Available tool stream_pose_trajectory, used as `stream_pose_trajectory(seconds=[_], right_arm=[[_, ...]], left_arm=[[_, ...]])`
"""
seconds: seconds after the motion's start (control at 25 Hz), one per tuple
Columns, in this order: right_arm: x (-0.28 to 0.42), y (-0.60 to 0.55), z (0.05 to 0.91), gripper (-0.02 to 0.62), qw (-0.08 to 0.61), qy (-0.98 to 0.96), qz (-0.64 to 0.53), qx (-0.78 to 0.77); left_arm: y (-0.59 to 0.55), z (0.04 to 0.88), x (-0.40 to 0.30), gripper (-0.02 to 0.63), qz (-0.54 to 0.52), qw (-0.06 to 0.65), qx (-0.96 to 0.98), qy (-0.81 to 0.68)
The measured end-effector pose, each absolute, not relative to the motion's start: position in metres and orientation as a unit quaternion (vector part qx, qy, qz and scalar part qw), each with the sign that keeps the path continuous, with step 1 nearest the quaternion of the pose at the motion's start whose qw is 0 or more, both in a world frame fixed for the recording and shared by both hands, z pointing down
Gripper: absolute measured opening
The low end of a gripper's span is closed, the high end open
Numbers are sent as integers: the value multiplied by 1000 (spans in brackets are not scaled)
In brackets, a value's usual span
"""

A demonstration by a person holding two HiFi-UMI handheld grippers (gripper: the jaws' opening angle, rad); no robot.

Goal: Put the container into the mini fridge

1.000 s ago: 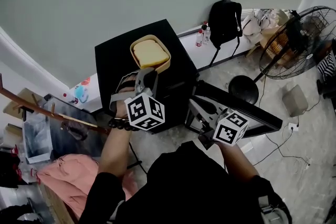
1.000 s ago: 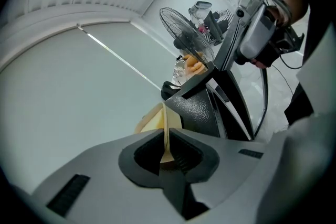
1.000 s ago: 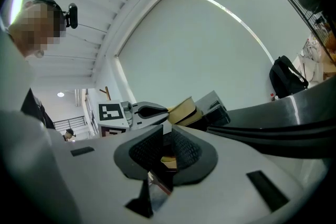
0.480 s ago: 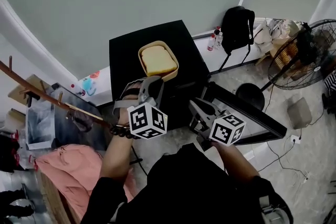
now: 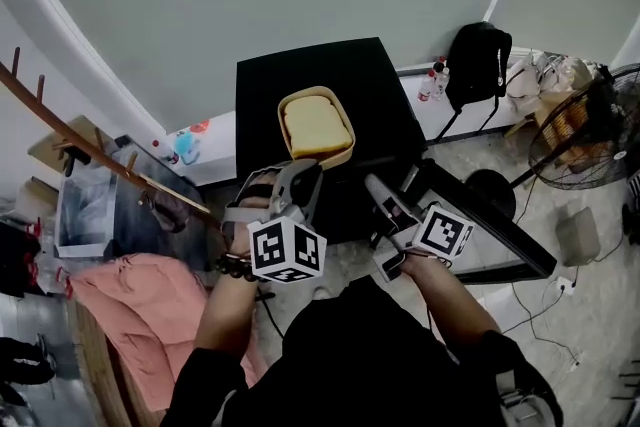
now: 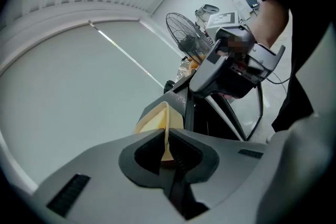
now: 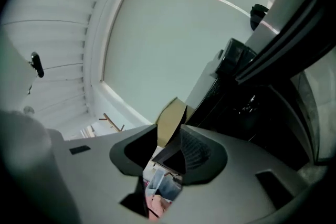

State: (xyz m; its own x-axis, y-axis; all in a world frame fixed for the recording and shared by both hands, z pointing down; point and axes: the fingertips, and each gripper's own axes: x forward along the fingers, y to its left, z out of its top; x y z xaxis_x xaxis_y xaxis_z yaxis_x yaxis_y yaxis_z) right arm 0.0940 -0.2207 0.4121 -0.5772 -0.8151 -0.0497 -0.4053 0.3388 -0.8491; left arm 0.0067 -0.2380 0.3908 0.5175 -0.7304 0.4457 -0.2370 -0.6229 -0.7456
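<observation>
Just ahead of your left gripper, the black boxy mini fridge stood on the pale floor; its flat top carried the tan rounded plastic container.

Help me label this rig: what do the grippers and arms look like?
The left gripper and right gripper are grey, each with a black-and-white marker cube. The right's jaws are opening, empty. Black sleeves; dark beaded bracelet on left wrist.
</observation>
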Motion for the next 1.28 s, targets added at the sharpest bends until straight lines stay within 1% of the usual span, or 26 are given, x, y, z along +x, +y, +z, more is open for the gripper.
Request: stream_pose_trajectory(seconds=[0.08,0.16,0.2,0.28,0.44,0.76,1.12,1.28], right_arm=[[88,-226,413,145,254,773,-439,-381],[79,-230,415,203,265,762,-468,-361],[74,-231,417,217,271,755,-485,-348],[63,-235,417,279,287,739,-521,-316],[45,-240,415,300,306,718,-561,-276],[25,-243,406,319,303,723,-569,-247],[3,-240,406,321,288,722,-589,-223],[-4,-237,406,318,285,718,-597,-217]], left_arm=[[-235,389,0,40,-387,308,-815,303],[-231,389,-7,40,-381,301,-818,307],[-228,389,-10,40,-379,298,-820,309],[-224,388,-15,40,-376,296,-820,313],[-215,387,-20,40,-371,295,-823,312],[-195,385,-35,40,-360,299,-834,292],[-178,379,-43,40,-348,316,-836,282],[-170,380,-46,40,-342,310,-842,279]])
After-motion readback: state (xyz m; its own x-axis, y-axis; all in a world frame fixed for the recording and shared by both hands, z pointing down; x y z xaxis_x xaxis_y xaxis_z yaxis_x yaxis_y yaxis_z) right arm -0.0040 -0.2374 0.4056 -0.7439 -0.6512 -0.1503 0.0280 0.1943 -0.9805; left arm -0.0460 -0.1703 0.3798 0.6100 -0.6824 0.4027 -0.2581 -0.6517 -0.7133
